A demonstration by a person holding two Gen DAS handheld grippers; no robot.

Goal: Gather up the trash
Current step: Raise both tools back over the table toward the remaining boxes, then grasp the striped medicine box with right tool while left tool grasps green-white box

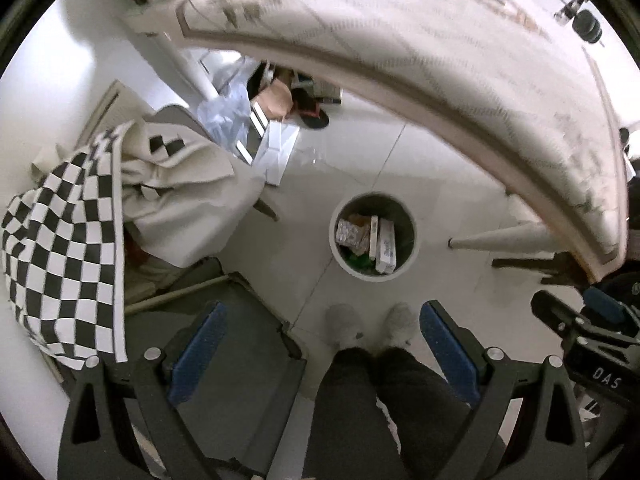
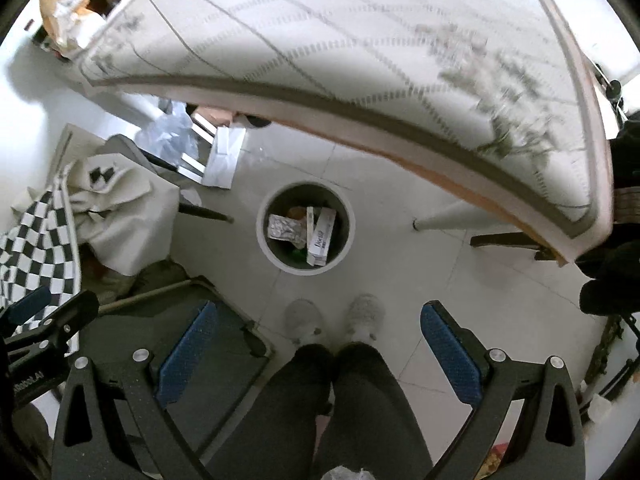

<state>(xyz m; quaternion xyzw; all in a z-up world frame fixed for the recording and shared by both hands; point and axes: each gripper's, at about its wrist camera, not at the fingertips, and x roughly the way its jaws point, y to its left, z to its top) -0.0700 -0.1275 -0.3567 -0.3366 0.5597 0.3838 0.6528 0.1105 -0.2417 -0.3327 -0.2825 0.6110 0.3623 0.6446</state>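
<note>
Jaws, left gripper (image 1: 320,344): spread wide, nothing between the blue pads (image 1: 202,344); they point down at the floor.
Jaws, right gripper (image 2: 316,344): also spread wide and empty, blue pads (image 2: 188,344) well apart, pointing downward.
Bin (image 2: 267,236): round, pale-rimmed, standing on the tiled floor (image 2: 400,280); in the right wrist view it sits just above centre, toward 12 o'clock from the gap between the fingers. In the left wrist view the same bin (image 1: 412,240) lies toward 1 o'clock from the gap.
Trash in the bin: a white carton (image 2: 320,240) with dark lettering leans at the 3 o'clock side; a crinkled silver wrapper (image 2: 284,228) lies at the 9 o'clock side; something green shows at the bottom, too small to tell.
Person: dark trouser legs (image 2: 344,400) and two pale slippers (image 2: 364,316) stand at 6 o'clock of the bin, near it but apart.
Table (image 2: 360,40): a pale patterned top with a brown edge arcs across the upper part of both views, from 10 o'clock round to 3 o'clock; one pale leg (image 2: 448,216) comes down at 3 o'clock of the bin.
Checkered cloth (image 1: 60,240): black-and-white, draped with a cream cloth (image 1: 184,200) at 9 o'clock in the left wrist view.
Grey chair seat (image 1: 240,360): at 7 o'clock, beneath the left gripper's left finger.
Under the table: a clear plastic bag (image 1: 224,116) and white paper (image 1: 276,152) on the floor, at 11 o'clock of the bin.
</note>
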